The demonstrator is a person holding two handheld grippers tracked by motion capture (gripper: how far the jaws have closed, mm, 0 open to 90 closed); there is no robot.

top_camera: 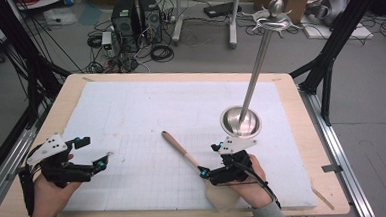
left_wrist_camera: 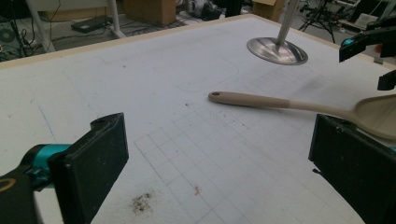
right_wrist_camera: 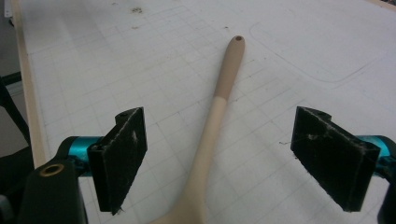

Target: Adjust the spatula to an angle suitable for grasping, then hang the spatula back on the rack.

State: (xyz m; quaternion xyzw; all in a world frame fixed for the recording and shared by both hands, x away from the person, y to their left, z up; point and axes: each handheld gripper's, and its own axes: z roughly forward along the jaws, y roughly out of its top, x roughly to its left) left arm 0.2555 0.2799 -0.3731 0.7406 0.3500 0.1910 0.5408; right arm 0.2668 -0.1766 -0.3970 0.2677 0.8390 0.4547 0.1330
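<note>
Beige spatula (right_wrist_camera: 219,116), darker tan handle end, small hanging hole

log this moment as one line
right gripper: open, fingers astride spoon, not touching | spoon: flat on mat | left gripper: open, empty | stand: upright, beyond spoon

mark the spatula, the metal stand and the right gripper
spatula (right_wrist_camera: 219,107), right gripper view, mid handle.
metal stand (top_camera: 240,122), high view, rim of its round base.
right gripper (right_wrist_camera: 217,161), right gripper view, midway between its open jaws.
</note>
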